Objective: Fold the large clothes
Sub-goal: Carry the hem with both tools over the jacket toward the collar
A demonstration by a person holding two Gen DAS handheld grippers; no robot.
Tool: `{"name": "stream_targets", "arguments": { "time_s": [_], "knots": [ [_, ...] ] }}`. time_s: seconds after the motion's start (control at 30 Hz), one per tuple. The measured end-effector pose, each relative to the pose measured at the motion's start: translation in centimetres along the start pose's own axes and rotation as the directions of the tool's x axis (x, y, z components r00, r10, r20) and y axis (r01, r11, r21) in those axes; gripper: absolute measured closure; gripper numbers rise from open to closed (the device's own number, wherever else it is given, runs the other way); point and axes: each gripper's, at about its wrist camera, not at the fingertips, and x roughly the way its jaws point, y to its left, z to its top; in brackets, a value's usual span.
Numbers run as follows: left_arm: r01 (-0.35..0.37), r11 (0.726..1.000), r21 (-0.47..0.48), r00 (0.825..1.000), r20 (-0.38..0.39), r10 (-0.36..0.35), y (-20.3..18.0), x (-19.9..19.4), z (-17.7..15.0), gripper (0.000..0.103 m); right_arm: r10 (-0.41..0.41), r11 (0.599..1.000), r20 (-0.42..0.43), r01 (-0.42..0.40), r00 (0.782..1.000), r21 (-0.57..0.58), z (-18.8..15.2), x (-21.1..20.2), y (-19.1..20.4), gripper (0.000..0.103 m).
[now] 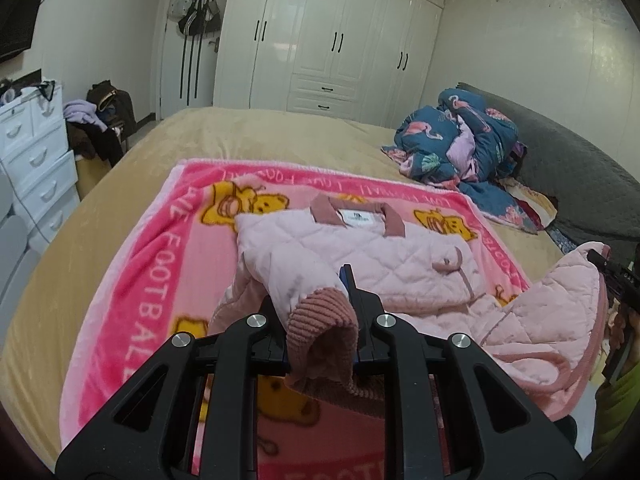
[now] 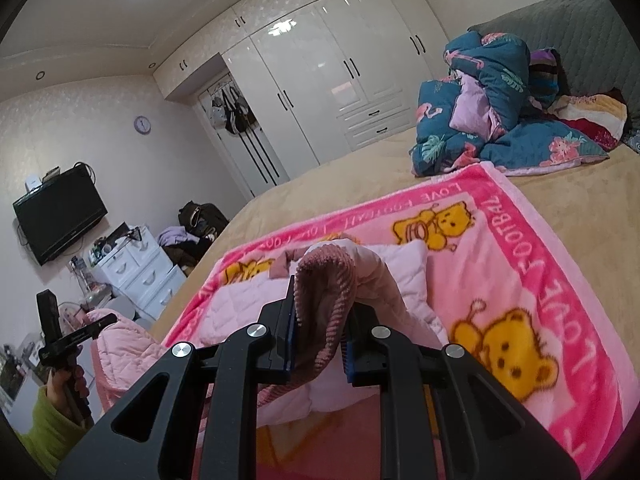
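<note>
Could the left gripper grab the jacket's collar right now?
Probably not as things stand. The left gripper is shut on a ribbed cuff of the pink jacket, so it has no free grip. The collar lies uncovered farther up the pink blanket, so it would have to let go first.

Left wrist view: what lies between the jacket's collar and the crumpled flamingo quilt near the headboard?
In the left wrist view, only pink bear blanket and then bare tan bedsheet separate the collar from the flamingo quilt; nothing else sits there.
</note>
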Motion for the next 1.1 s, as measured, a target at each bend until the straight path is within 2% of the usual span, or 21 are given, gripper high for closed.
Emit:
{"name": "stream_targets", "arguments": {
  "time_s": [0.27,0.5,0.87,1.1],
  "knots": [
    [-0.032,0.999,0.005,0.999,0.024,0.032,0.3,2.9,3.7,0.091,-0.018,0.999,0.032,0.017,0.999,0.040,3.2,2.8,-1.2,0.087],
    [-0.072,0.997,0.011,0.997,0.008,0.072,0.9,6.9,6.6,0.091,-0.043,0.997,0.030,0.041,0.999,0.066,5.7,6.7,-2.6,0.087],
    [-0.157,0.987,0.017,0.986,-0.056,0.158,2.9,15.3,9.8,0.091,-0.113,0.990,-0.032,0.115,0.993,0.084,9.5,15.9,-5.3,0.087],
    [-0.202,0.979,0.021,0.972,-0.118,0.203,4.0,20.8,9.9,0.091,-0.143,0.971,-0.112,0.161,0.983,0.174,9.3,22.3,-8.8,0.085]
  ]
}}
